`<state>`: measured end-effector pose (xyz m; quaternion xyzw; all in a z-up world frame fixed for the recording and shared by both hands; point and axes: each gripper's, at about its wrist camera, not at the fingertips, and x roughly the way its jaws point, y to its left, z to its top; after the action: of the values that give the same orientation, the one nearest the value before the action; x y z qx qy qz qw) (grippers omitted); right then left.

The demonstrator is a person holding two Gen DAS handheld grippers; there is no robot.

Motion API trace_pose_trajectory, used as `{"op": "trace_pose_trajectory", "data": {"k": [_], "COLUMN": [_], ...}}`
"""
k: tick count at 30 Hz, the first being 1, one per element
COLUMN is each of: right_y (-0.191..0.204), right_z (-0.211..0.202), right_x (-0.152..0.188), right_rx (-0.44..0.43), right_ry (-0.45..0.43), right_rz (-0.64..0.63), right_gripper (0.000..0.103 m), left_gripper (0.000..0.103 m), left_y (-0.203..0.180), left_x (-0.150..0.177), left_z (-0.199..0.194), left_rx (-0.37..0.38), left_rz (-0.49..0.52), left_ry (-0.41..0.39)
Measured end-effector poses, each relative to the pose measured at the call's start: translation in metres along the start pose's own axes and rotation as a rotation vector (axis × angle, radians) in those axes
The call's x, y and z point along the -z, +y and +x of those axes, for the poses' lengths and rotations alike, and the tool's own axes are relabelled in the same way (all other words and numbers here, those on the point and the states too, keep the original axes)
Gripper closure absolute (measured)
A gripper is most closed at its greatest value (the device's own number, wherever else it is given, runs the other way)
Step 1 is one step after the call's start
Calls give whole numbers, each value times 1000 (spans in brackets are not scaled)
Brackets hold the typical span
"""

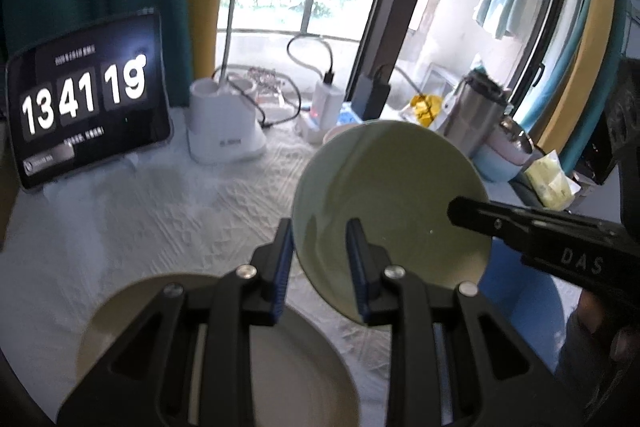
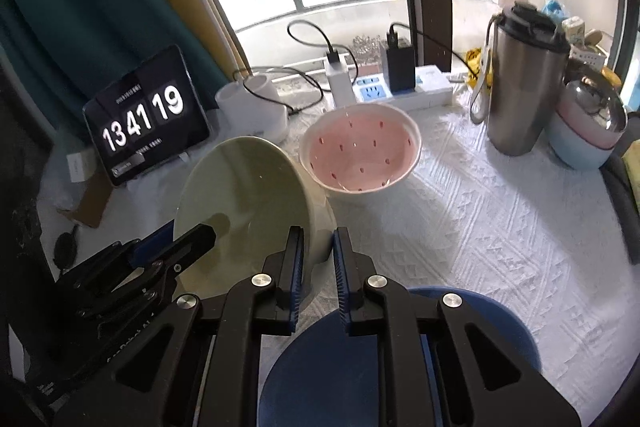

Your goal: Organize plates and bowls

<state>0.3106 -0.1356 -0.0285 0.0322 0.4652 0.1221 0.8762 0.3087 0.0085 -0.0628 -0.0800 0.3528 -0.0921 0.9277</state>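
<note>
Both sets of fingers pinch opposite rims of one pale green bowl (image 1: pixel 392 211): left gripper (image 1: pixel 320 267), right gripper (image 2: pixel 318 267). Glossy, tilted steeply, it hangs above the table (image 2: pixel 500 219), between a cream plate (image 1: pixel 132 311) and blue plate (image 2: pixel 472 339).

The tablet (image 1: pixel 90 99) propped at the back of the tabletop (image 1: pixel 168 211) shows a flip clock in big white digits: 13 41 19. The same digits can be read on it from the right wrist view. Small lines of characters above and below the digits are too fine to read. The right gripper (image 1: pixel 452 211), reaching in from the side in the left wrist view, bears the raised letters "DAS" on its black body.
</note>
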Motion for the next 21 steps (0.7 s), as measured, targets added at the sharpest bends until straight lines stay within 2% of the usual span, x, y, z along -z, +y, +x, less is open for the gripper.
{"op": "trace_pose_trajectory", "data": {"k": [7,21], "right_y": [-5,-40], "right_z": [-32,-74], "right_x": [-4,14], "right_rx": [-21,-8], "right_ry": [-48,-71], "right_rz": [-3,13], "right_gripper": [87,87], "left_gripper": [76,76], "left_y": [-23,-71], "left_x": [-3,6], "left_z": [-28,-44], "left_rx": [8,53], "left_rz": [36,93], "left_ry": [-39,-34]}}
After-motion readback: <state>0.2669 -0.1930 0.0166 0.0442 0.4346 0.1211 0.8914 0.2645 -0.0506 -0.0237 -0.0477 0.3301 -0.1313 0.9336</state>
